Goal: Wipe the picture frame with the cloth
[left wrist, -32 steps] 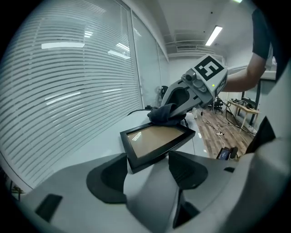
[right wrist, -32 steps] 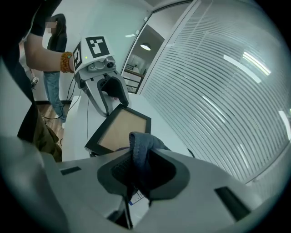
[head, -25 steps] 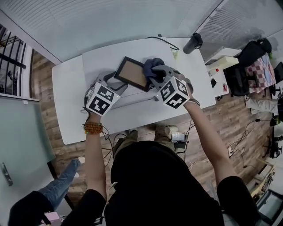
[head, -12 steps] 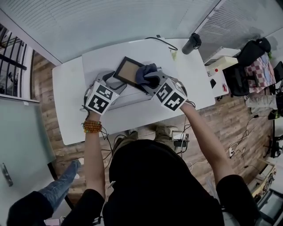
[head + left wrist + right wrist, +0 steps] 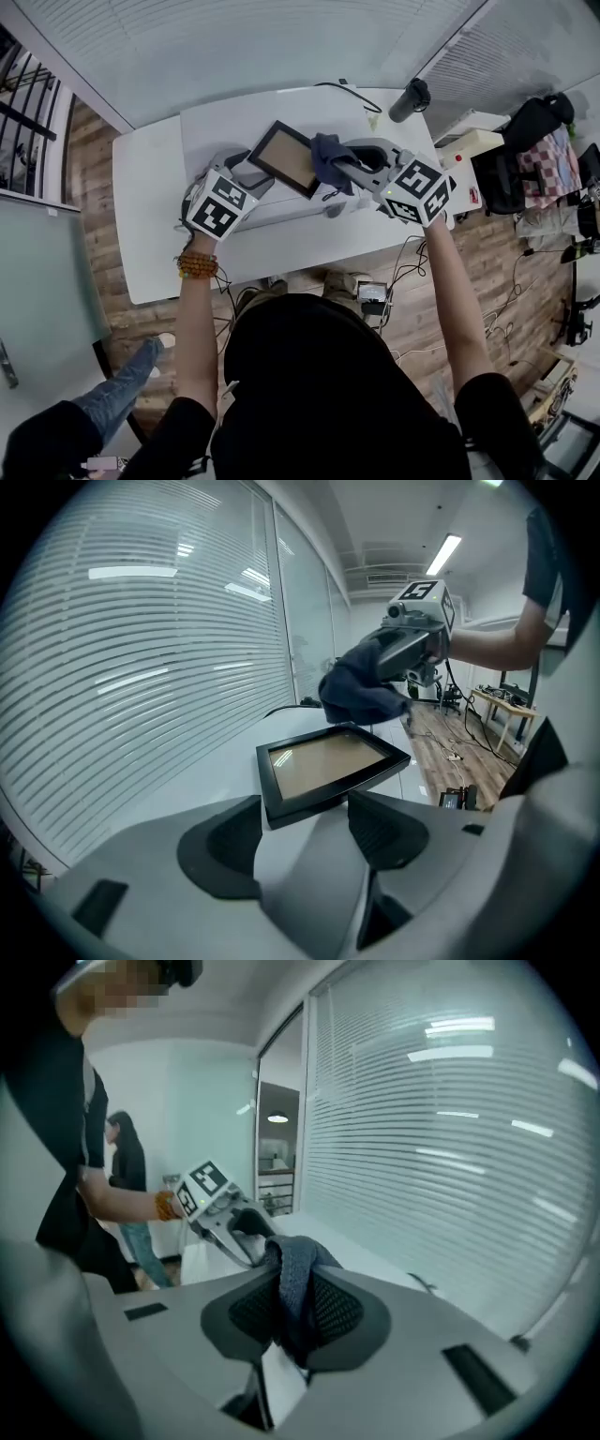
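Head view: clamping a black rectangular picture frame [image 5: 284, 157] by its near corner in the left tongs [image 5: 253, 173], tilted above the white counter [image 5: 150, 234]; pinching a dark blue cloth [image 5: 328, 156] in the right tongs [image 5: 345, 169]. Left gripper view: holding the cloth at the frame's far corner, contact unclear. Right gripper view: squeezing bunched cloth, pads nearly together, hiding the frame.

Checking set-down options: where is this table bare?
Bare: the table's left end, left of the left tool, and the far strip between picture frame and cable. Crowded: the middle, around frame, cloth and right tool.
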Demonstrator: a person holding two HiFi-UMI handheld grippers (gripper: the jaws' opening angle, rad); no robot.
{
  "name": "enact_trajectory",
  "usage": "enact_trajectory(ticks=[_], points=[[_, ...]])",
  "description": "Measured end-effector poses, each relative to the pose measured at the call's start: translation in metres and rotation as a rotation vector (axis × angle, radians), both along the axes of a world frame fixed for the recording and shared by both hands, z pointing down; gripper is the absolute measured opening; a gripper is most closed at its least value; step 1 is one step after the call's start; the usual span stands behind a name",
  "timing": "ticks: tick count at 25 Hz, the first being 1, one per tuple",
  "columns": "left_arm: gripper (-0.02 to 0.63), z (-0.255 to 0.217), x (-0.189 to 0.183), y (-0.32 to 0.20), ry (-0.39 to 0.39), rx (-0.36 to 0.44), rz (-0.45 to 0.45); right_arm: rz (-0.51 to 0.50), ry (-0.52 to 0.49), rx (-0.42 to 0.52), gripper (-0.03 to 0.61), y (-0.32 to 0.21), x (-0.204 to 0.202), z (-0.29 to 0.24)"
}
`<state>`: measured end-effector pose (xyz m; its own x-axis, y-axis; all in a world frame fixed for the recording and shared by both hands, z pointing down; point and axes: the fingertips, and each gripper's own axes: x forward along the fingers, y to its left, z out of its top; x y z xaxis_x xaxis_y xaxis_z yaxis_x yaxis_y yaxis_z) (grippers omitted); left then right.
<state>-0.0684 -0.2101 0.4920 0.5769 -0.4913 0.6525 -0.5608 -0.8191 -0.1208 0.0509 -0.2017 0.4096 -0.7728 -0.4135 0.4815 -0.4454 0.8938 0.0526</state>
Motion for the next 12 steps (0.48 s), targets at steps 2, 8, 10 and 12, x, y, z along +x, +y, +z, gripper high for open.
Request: enact_trajectory(ticks=[2,8,10,12], points=[[0.293,0.0,0.001,0.0,0.004,0.002,0.002,0.079,0.108,0.087,0.051,-0.025,0.018,0.003],[0.288,0.002,0.001,0.0,0.004,-0.003,0.009,-0.05,0.338,0.03,0.052,-0.032,0.002,0.057],[0.284,0.003,0.002,0.001,0.009,-0.006,0.008,-0.054,0.362,0.013,0.052,-0.035,-0.004,0.067],[0.282,0.001,0.002,0.0,0.003,0.005,0.015,-0.038,0.34,-0.029,0.052,-0.04,-0.008,0.069]])
